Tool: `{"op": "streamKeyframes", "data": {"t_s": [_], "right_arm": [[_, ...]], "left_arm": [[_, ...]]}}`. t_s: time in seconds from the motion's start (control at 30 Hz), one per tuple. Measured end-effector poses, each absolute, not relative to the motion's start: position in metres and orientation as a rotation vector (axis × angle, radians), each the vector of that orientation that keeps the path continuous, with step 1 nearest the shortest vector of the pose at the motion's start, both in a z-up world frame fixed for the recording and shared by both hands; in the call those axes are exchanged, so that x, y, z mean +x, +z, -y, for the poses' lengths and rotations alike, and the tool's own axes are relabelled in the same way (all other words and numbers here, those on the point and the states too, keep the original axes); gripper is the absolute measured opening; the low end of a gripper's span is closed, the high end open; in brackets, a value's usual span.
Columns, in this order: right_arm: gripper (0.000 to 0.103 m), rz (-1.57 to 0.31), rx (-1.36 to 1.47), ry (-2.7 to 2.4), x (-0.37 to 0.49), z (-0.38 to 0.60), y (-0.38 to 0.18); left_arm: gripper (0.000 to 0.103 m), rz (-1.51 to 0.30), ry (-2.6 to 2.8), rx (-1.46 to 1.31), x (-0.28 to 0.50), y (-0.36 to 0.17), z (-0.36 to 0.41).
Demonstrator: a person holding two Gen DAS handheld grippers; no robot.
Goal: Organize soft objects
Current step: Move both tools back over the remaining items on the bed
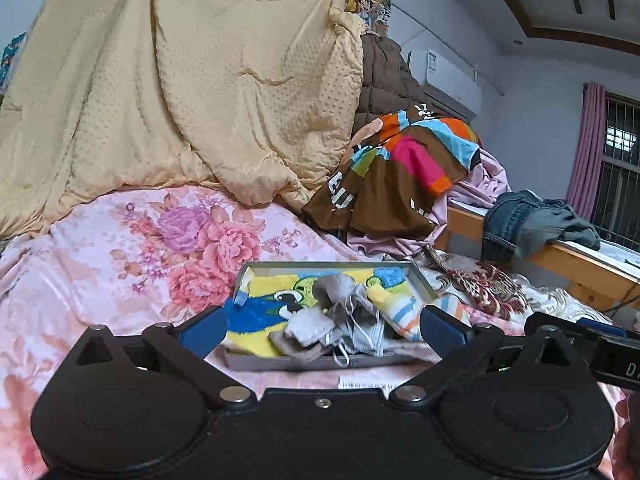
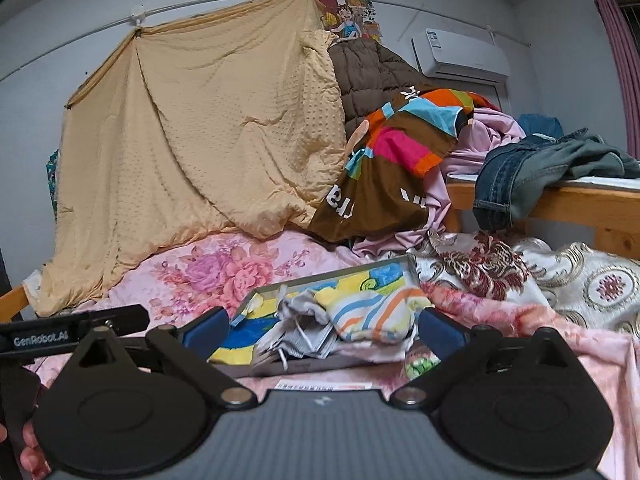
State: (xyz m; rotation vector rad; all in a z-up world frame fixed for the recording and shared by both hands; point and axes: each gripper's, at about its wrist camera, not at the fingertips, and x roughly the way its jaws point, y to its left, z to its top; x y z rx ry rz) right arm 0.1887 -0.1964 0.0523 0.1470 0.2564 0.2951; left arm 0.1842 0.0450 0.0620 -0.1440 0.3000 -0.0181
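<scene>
A shallow grey box (image 1: 424,280) (image 2: 308,366) lies on the floral bed cover. In it are a yellow and blue cartoon towel (image 1: 260,312) (image 2: 240,344), grey socks and a face mask (image 1: 340,320) (image 2: 300,336), and a striped cloth (image 1: 404,312) (image 2: 372,316) that hangs over the right rim. My left gripper (image 1: 322,330) is open, its blue pads (image 1: 202,332) wide apart, a little short of the box with nothing between them. My right gripper (image 2: 324,330) is open too, empty, in front of the box. The left gripper's body (image 2: 76,326) shows at the right wrist view's left edge.
A tan quilt (image 1: 180,88) hangs at the back of the bed. Beside it lie a brown quilted cover, a colourful striped cloth (image 1: 408,168) and pink fabric. Jeans (image 1: 516,224) drape over a wooden rail (image 1: 580,264) at right. A patterned cloth (image 2: 560,276) lies right of the box.
</scene>
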Motion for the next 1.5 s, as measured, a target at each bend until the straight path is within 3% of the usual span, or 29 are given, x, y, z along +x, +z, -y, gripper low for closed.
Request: {"op": "streamKeyframes", "data": {"t_s": [0.5, 1.5], "right_arm": [[0.103, -0.283, 0.149, 0.276, 0.15, 0.204, 0.05], [0.103, -0.444, 0.082, 0.312, 0.134, 0.182, 0.013]], "left_arm": [[0.102, -0.377, 0.025, -0.141, 0.124, 0.034, -0.051], [0.102, -0.493, 0.07, -0.2, 0.084, -0.004, -0.077]]}}
